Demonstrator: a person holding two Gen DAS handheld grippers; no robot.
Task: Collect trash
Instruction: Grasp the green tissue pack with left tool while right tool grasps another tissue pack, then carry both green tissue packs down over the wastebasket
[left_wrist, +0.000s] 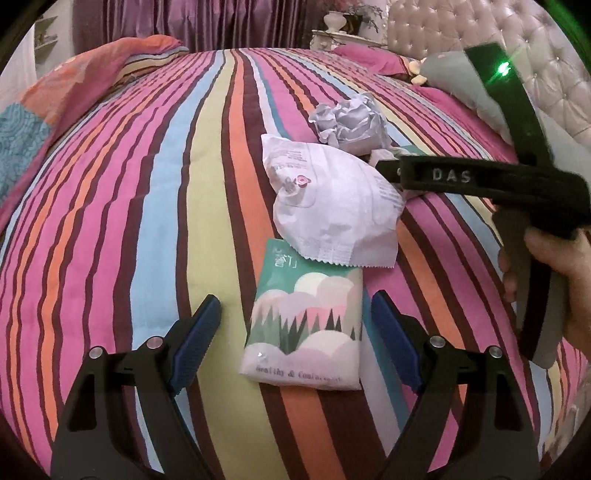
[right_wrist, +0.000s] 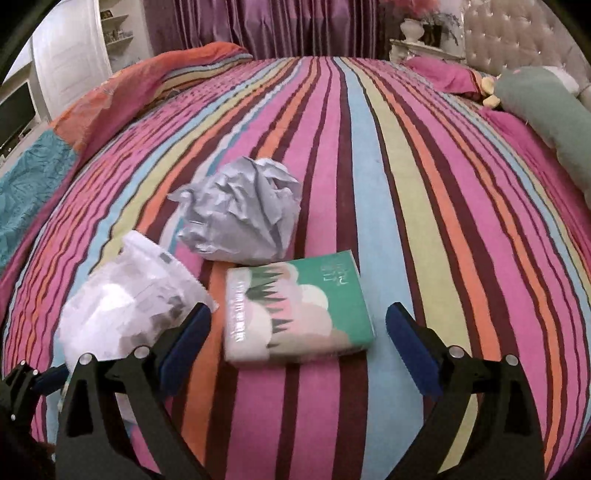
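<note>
Striped bed (left_wrist: 147, 206): L gripper (left_wrist: 295, 332) jaws wide, astride tissue pack (left_wrist: 306, 332); R gripper (right_wrist: 299, 347) jaws wide, nothing held; crumpled paper (right_wrist: 240, 214) nearby.

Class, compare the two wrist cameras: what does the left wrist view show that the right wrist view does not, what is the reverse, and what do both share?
Only the left wrist view shows a hand holding the other black gripper, and one tissue pack between open fingers.

Only the right wrist view shows a white shelf and a dark screen.

Both show the striped bedspread, the white wrapper, the crumpled paper ball, purple curtains and the padded headboard.
</note>
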